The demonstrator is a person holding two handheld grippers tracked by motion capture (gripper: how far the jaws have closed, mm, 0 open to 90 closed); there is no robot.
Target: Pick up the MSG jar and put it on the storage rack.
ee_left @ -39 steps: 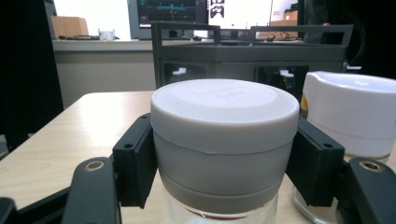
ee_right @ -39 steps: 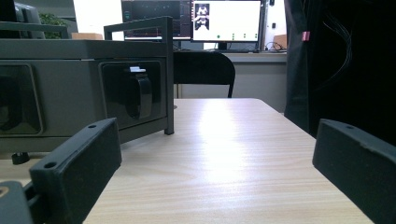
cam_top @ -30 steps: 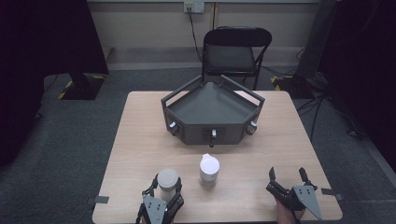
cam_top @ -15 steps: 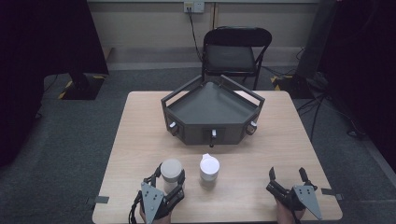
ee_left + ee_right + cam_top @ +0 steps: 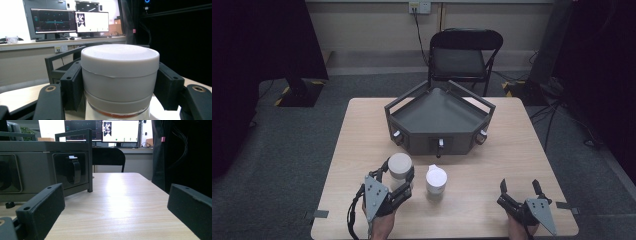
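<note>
A jar with a broad white lid point(image 5: 399, 165) point(image 5: 120, 75) is clamped between the jaws of my left gripper point(image 5: 398, 176) point(image 5: 120, 85), which is shut on it and holds it off the table at the front left. The black pads point(image 5: 72, 87) press the jar just under the lid. A second white-lidded jar point(image 5: 436, 181) stands on the table just right of it. My right gripper point(image 5: 518, 186) point(image 5: 117, 212) rests at the front right, open, with bare tabletop between its jaws.
A dark grey hexagonal tray-like fixture point(image 5: 439, 131) point(image 5: 37, 165) with a railing sits at the table's far middle. A black chair point(image 5: 462, 55) stands behind the wooden table point(image 5: 362, 125). Monitors on a desk lie beyond.
My left gripper has risen and moved forward with the jar in its grip. The right gripper and the second jar have stayed put.
</note>
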